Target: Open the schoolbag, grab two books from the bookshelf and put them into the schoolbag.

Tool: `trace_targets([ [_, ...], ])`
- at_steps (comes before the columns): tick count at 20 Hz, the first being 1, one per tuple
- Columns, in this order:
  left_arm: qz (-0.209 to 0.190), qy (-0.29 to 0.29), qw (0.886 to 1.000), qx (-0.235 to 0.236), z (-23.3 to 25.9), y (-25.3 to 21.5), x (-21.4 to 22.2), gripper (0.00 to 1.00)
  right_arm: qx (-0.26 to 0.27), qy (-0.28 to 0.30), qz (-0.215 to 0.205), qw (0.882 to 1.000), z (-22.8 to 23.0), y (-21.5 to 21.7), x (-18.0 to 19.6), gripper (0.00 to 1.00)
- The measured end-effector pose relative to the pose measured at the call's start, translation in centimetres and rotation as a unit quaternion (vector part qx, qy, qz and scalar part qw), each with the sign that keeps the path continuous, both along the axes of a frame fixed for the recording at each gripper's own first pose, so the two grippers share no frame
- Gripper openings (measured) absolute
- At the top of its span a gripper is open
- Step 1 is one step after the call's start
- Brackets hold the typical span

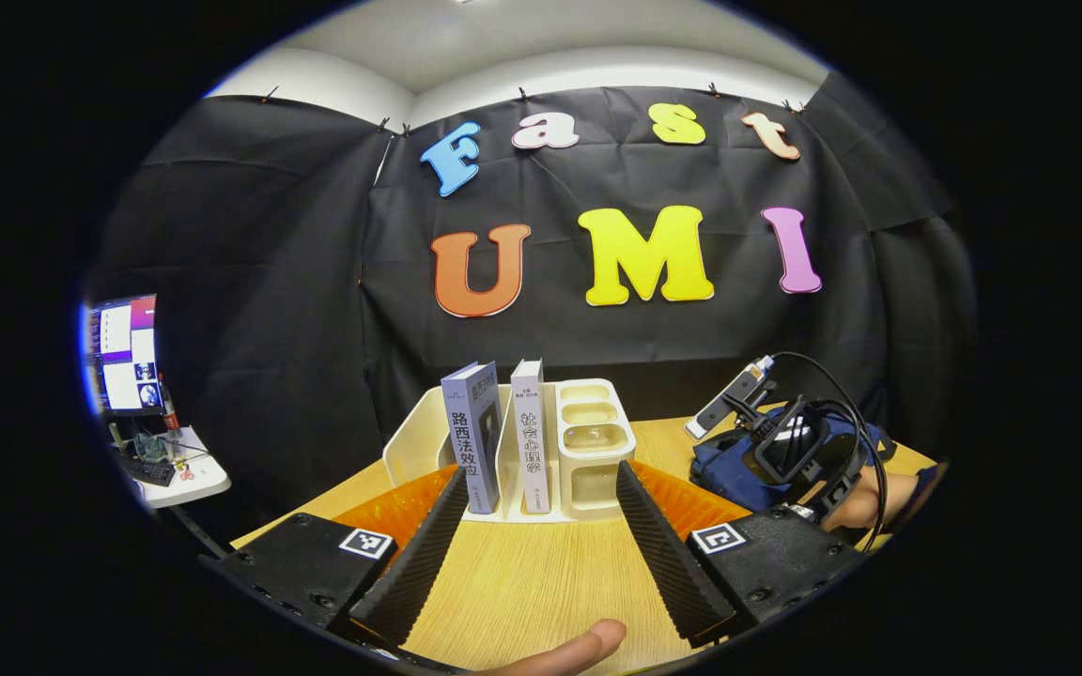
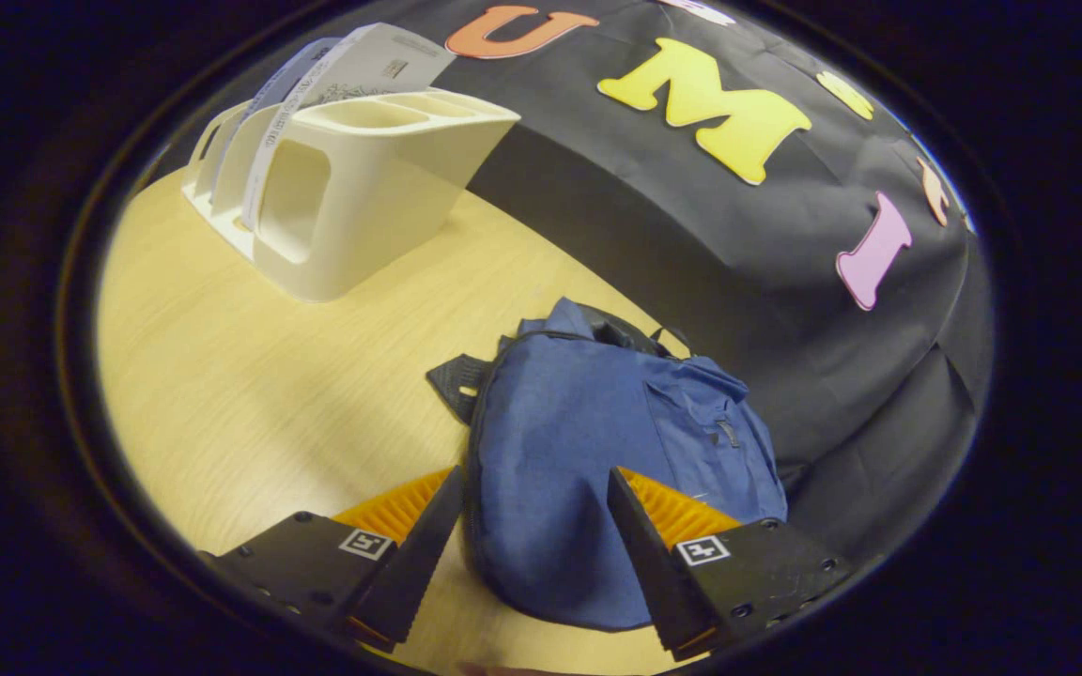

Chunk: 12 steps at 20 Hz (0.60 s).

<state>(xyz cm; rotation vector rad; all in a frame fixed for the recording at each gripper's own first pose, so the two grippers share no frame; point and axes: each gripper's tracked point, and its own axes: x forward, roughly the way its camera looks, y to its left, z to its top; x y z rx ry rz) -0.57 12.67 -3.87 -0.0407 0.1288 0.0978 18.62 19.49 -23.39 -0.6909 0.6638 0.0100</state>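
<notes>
Left gripper [image 1: 536,540] jaws wide apart, holding nothing, hovering over the wooden table [image 1: 522,582] (light grain, matte) and aimed at the bookshelf [image 1: 541,451]. The shelf is cream moulded plastic with rounded corners: upright slots on its left, a stack of small open trays on its right, which look empty. Two books stand upright in the slots, spines toward the camera: a grey-blue book [image 1: 475,437] on the left, a white book [image 1: 530,437] just beside it; their lower edges are hidden behind the shelf lip. To the far right the other gripper and its cabling cover most of the schoolbag [image 1: 719,469]. Right gripper [image 2: 536,535] is also spread wide, gripping nothing, poised above the schoolbag [image 2: 597,469]: blue woven fabric, soft rounded lump, lying flat on the table near the black cloth wall. Front pocket zip is visible; main zip state is hard to make out. The bag's near edge sits between the fingers, contact unclear. Bookshelf [image 2: 353,178] stands well apart, far left.
</notes>
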Motion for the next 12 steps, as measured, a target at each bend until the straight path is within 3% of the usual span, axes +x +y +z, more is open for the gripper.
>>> trace_targets([
  [1,0.0,0.001,1.0,-0.002,0.0,0.0,0.1,0.99,-0.001,0.004,-0.005,1.0,0.0,-0.2,-0.1,0.96],
  [3,-0.003,0.002,1.0,-0.005,-0.1,-0.2,0.1,0.99,-0.004,0.0,-0.018,1.0,0.3,-0.8,0.0,0.8],
  [6,-0.007,0.003,1.0,-0.01,-0.1,-0.5,0.1,0.99,0.006,0.002,-0.033,0.999,0.8,-1.4,-0.2,0.68],
  [7,-0.008,0.003,1.0,-0.01,-0.2,-0.6,0.2,0.99,0.007,0.001,-0.034,0.999,1.4,-1.5,-0.3,0.6],
  [12,-0.01,0.007,1.0,-0.014,-0.4,-0.8,0.1,0.99,0.009,-0.009,-0.051,0.999,3.8,-2.5,0.6,0.59],
])
